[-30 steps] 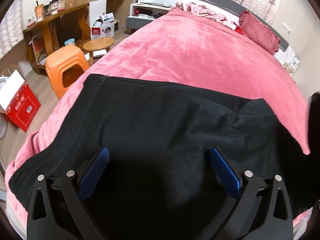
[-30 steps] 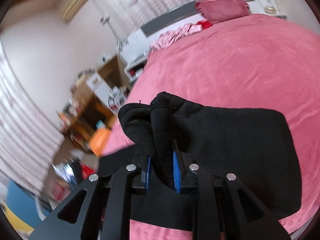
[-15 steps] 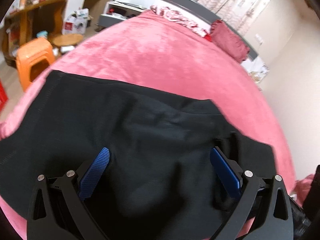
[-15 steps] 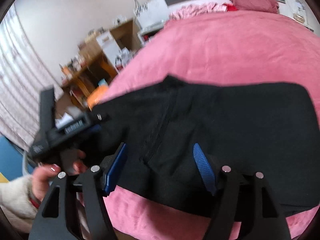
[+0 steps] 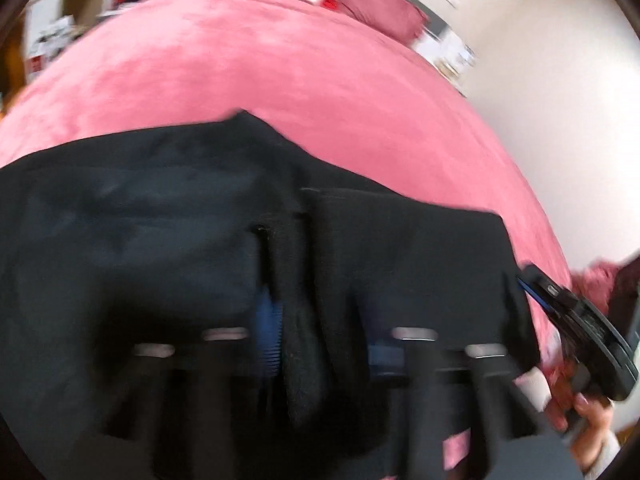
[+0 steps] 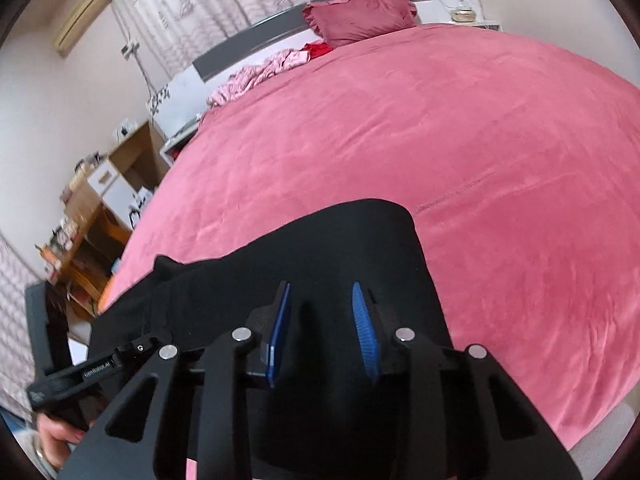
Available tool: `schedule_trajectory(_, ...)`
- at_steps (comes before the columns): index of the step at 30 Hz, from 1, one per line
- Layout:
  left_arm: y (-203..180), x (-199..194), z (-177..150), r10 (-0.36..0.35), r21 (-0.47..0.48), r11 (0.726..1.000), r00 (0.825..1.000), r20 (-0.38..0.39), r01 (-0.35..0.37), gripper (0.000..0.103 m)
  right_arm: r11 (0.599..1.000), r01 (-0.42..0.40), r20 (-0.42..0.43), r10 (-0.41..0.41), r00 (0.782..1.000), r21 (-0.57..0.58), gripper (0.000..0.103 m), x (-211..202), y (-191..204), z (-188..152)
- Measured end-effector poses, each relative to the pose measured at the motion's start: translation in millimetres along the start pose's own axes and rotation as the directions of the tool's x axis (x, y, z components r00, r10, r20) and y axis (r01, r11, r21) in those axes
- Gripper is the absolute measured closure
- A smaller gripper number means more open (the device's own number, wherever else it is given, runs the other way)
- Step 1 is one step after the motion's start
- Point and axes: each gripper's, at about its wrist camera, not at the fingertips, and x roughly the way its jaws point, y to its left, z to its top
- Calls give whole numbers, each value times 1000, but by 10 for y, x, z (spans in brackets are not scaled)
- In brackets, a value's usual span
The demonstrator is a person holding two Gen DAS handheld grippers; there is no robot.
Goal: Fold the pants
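The black pants (image 5: pixel 160 240) lie folded on the pink bed cover (image 5: pixel 280 60) near its front edge; they also show in the right wrist view (image 6: pixel 340 248). The left wrist view is motion-blurred. My left gripper (image 5: pixel 320 344) has its blue pads narrowed around a raised fold of black fabric (image 5: pixel 304 340); whether it clamps the fold is unclear. My right gripper (image 6: pixel 322 320) hovers over the pants with its pads partly apart and nothing between them. It also shows at the right edge of the left wrist view (image 5: pixel 568 320).
A dark red pillow (image 6: pixel 360 16) and crumpled pink bedding (image 6: pixel 260 76) lie at the head of the bed. Wooden desks and shelves (image 6: pixel 92 216) stand left of the bed. A nightstand (image 6: pixel 464 16) is at the far right corner.
My left gripper has swung right and its pads have narrowed around a fold of the pants. My right gripper let go of the fabric bunch, opened, then partly narrowed.
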Motion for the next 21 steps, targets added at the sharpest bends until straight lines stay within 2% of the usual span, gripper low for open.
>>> schedule_trajectory(2, 8, -123, 19, -21, -11, 1000, 999, 32, 21, 86, 1000, -29, 14, 29, 999, 0, 72, -43, 62, 59)
schedule_trajectory(4, 61, -305, 18, -24, -24, 999, 997, 76, 25, 91, 999, -40, 33, 41, 999, -22, 72, -109, 78, 71)
schedule_trajectory(5, 95, -364, -6, -6, -32, 999, 996, 89, 9, 99, 999, -40, 37, 42, 998, -37, 72, -119, 83, 59)
schedule_trajectory(8, 269, -424, -37, 56, -63, 997, 993, 108, -50, 101, 998, -31, 6, 32, 999, -49, 72, -26, 76, 23)
schedule_trajectory(10, 383, -318, -90, 60, -104, 993, 996, 64, -54, 101, 1000, -29, -37, 29, 999, -4, 71, 102, -11, -30)
schedule_trajectory(13, 405, -239, -124, -83, -172, 981, 995, 52, 90, 100, 998, -39, -58, 41, 997, 43, 72, 147, -101, -105)
schedule_trajectory(14, 353, -232, -105, -114, -175, 977, 991, 69, 125, 96, 999, -37, -55, 39, 998, 33, 72, 134, -98, -116)
schedule_trajectory(16, 268, -216, -59, -136, -173, 973, 987, 91, 150, 44, 1000, -26, -52, 26, 998, 8, 71, 95, -81, -120)
schedule_trajectory(17, 263, -193, -46, -129, -197, 970, 987, 91, 145, 7, 1000, -19, -49, 20, 999, 2, 70, 80, -74, -124)
schedule_trajectory(19, 324, -140, -72, -194, -273, 937, 975, 112, 218, 5, 1000, -19, -38, 19, 999, 6, 67, 57, -67, -125)
schedule_trajectory(21, 375, -71, -118, -241, -336, 906, 967, 85, 256, 5, 1000, -25, -15, 25, 1000, 17, 63, -1, -66, -107)
